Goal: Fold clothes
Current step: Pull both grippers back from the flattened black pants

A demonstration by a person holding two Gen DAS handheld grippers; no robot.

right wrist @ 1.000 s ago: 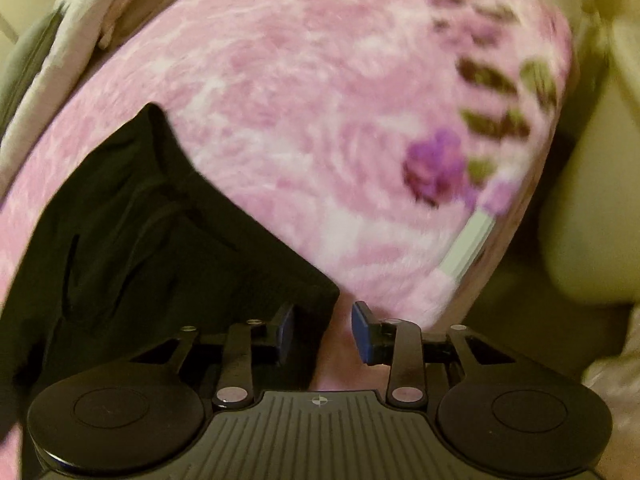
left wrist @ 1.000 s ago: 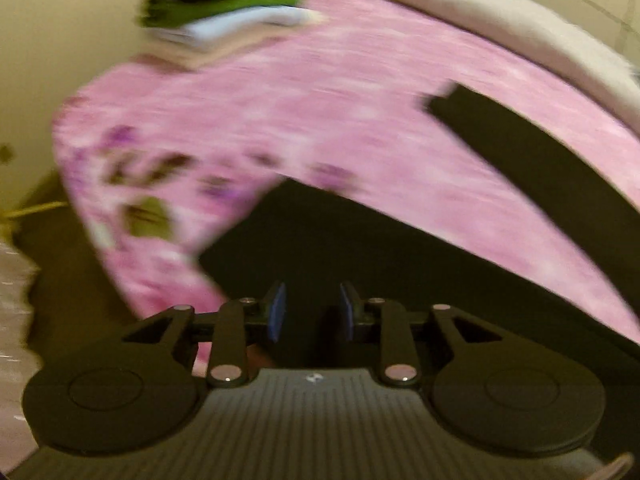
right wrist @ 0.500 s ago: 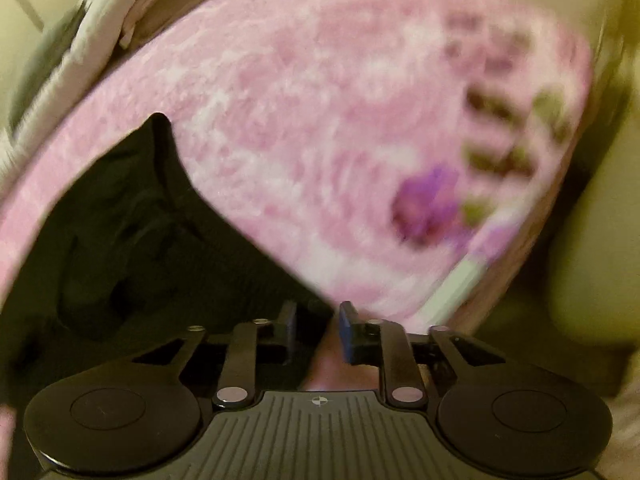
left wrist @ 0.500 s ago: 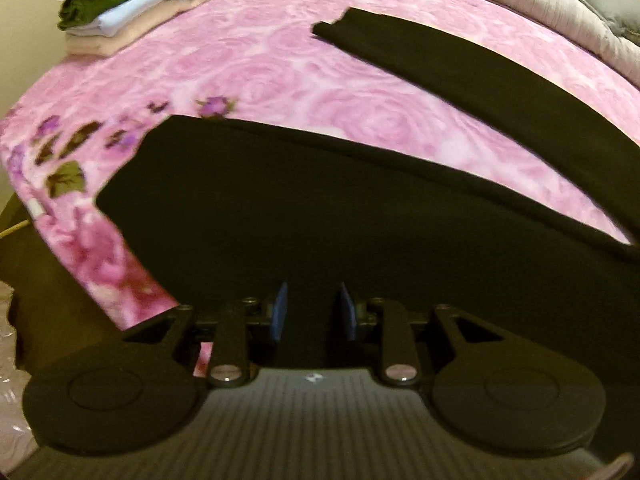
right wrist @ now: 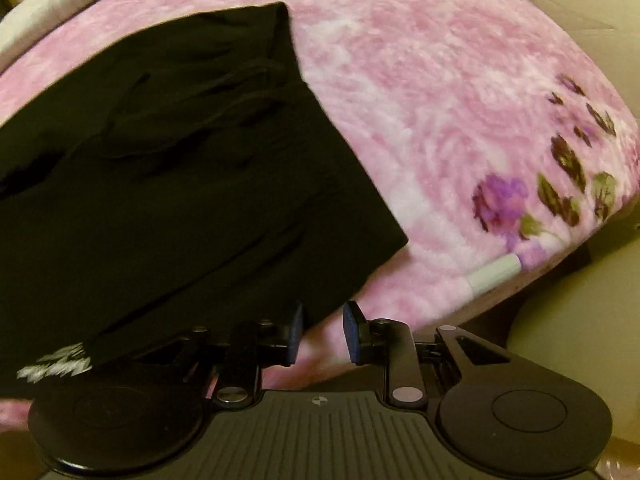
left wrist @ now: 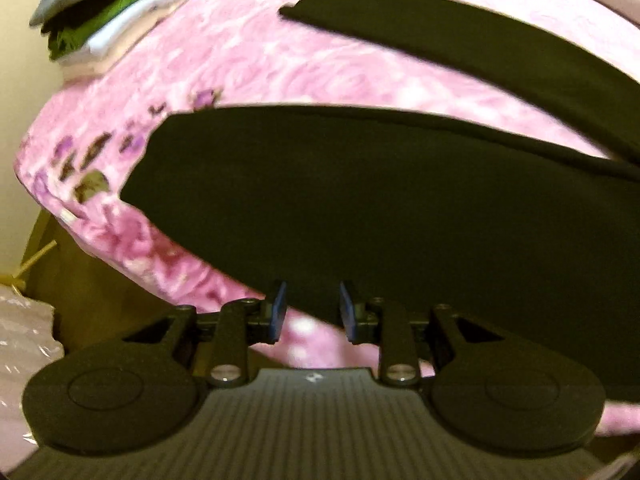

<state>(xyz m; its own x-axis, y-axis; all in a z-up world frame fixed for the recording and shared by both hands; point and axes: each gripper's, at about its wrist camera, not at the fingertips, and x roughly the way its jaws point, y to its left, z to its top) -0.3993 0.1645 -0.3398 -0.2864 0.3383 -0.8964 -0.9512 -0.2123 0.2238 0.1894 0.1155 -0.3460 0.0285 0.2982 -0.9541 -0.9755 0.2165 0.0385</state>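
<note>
Partly blurred, black garment (left wrist: 380, 208) across pink blanket (left wrist: 280, 64).

No legible text on anything

The garment (left wrist: 360, 208) lies spread on the blanket (left wrist: 320, 60), which covers the bed. In the left wrist view, its near edge runs just ahead of the left tongs (left wrist: 311, 312), passing between their tips, with blanket under them. One long part (left wrist: 500, 52) of the garment stretches farther ahead and to the right, apart from the main spread. A stack of clothes (left wrist: 108, 24) sits on the blanket far ahead to the left. In the right wrist view, the garment lies ahead and left of the right tongs (right wrist: 322, 334), its corner (right wrist: 396, 240) ahead and slightly right; bare blanket fills the right side.
</note>
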